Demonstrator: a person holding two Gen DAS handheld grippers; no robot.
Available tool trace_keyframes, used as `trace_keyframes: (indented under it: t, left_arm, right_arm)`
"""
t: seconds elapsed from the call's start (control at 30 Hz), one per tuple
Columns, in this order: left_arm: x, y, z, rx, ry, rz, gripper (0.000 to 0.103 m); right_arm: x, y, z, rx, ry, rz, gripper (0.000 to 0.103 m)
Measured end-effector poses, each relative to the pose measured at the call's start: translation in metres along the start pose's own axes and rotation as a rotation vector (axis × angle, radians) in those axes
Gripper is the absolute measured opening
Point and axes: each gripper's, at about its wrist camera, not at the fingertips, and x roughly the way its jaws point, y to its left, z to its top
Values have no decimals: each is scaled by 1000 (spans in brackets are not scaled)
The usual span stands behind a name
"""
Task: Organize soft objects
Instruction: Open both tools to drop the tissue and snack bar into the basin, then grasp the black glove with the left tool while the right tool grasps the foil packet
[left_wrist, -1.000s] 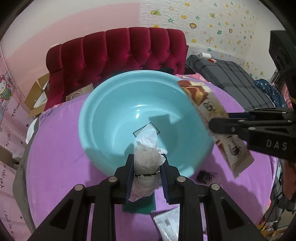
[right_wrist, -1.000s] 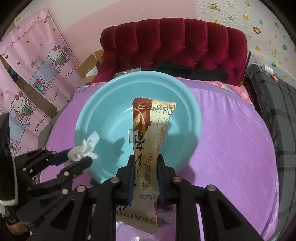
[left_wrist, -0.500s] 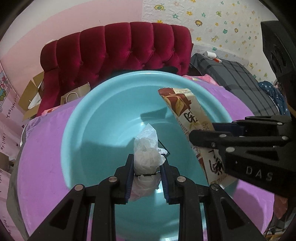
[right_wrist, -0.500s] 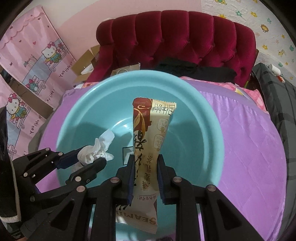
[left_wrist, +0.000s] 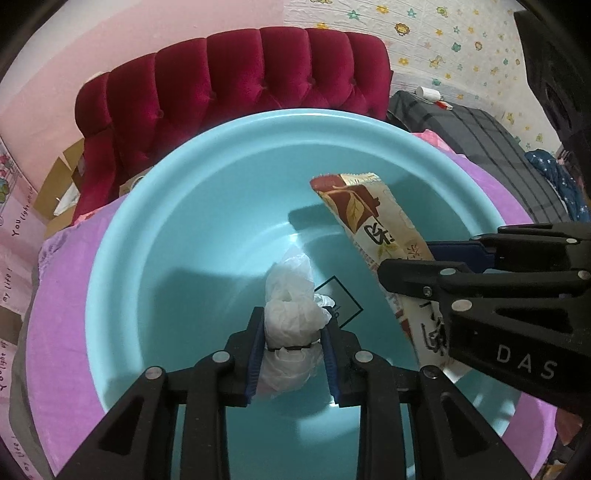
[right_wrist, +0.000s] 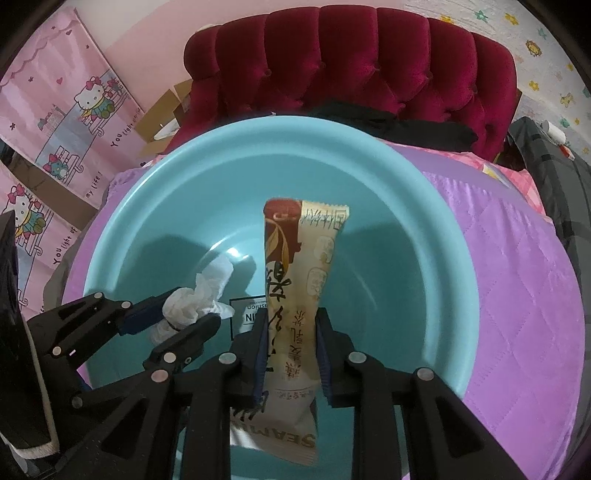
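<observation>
A wide turquoise basin (left_wrist: 184, 206) sits on a purple quilted cover. Over its inside my left gripper (left_wrist: 295, 325) holds a crumpled white plastic bag bundle (left_wrist: 291, 295) tied with a dark band. Its jaws are opening, though the blue pads still touch the bundle's sides. My right gripper (right_wrist: 290, 317) holds a long brown-and-cream snack packet (right_wrist: 295, 258) upright over the basin (right_wrist: 388, 258). Its jaws are also opening with the packet still between the pads. Each wrist view shows the other gripper: the right gripper (left_wrist: 406, 258) with the packet (left_wrist: 362, 210), the left gripper (right_wrist: 188, 310) with the bundle (right_wrist: 199, 291).
A label (left_wrist: 343, 302) lies on the basin floor. The purple cover (right_wrist: 517, 295) spreads right of the basin. A red tufted headboard (left_wrist: 240, 81) stands behind, with cardboard boxes (right_wrist: 162, 122) to its left and a dark plaid bag (left_wrist: 480, 140) to its right.
Both grippers have moved forward and down from before the basin's rim to over its inside, each with its object. The basin now fills both views.
</observation>
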Motion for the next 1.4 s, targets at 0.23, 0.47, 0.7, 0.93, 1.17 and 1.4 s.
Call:
trace_keyframes:
  t: [0.23, 0.47, 0.7, 0.93, 1.17, 1.4]
  left_arm:
    - [-13, 2, -1, -46, -27, 19, 100]
    - [-32, -4, -9, -46, -50, 73, 103]
    - [-59, -6, -23, -72, -70, 101, 103]
    - [-94, -14, -42, -58, -98, 123, 103]
    - [-130, -23, -72, -46, -127, 121, 103]
    - [-162, -30, -112, -37, -167, 131, 103]
  right_arm:
    - [-20, 0, 4, 13, -47, -23, 70]
    - [-43, 4, -5, 2, -74, -69, 103]
    - [-65, 6, -25, -4, -83, -90, 103]
    - [-99, 15, -53, 15, -109, -112, 103]
    - [-137, 23, -89, 46, -144, -132, 103]
    - [-166, 30, -136, 70, -170, -144, 103]
